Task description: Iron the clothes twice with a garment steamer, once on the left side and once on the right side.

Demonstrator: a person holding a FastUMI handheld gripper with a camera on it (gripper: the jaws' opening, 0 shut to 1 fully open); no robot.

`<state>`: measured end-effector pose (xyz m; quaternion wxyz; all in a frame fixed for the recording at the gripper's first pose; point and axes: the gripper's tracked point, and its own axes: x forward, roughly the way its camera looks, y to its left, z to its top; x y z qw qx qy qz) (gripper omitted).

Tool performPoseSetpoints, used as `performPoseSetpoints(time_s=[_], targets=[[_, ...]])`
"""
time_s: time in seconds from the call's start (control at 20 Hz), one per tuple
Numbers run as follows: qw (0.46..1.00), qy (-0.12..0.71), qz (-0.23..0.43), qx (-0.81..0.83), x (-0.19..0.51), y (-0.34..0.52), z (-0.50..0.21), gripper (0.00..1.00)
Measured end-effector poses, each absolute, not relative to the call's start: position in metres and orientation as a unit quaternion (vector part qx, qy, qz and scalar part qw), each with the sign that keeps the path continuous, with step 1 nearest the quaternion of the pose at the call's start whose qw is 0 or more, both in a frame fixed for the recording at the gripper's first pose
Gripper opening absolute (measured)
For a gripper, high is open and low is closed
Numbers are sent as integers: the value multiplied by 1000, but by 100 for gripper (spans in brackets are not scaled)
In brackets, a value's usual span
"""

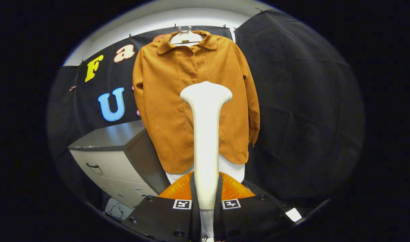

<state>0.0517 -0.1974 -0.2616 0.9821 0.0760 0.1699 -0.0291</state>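
An orange-brown button-up jacket hangs on a white hanger against the booth's black cloth wall, its front facing me. A white garment steamer stands upright between my fingers, its wide head level with the jacket's middle, over the button line. My gripper is shut on the steamer's handle, both fingers pressing its lower part. The steamer hides a strip of the jacket's centre. Whether the head touches the fabric cannot be told.
A grey cabinet with drawers stands to the left of the jacket, below its sleeve. Something white shows under the jacket's hem. Black cloth wall spreads to the right of the jacket.
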Motion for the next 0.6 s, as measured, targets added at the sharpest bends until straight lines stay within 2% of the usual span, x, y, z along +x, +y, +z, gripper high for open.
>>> performPoseSetpoints(time_s=[0.6], targets=[[993,95,-27,61,74,-136,-133,18]])
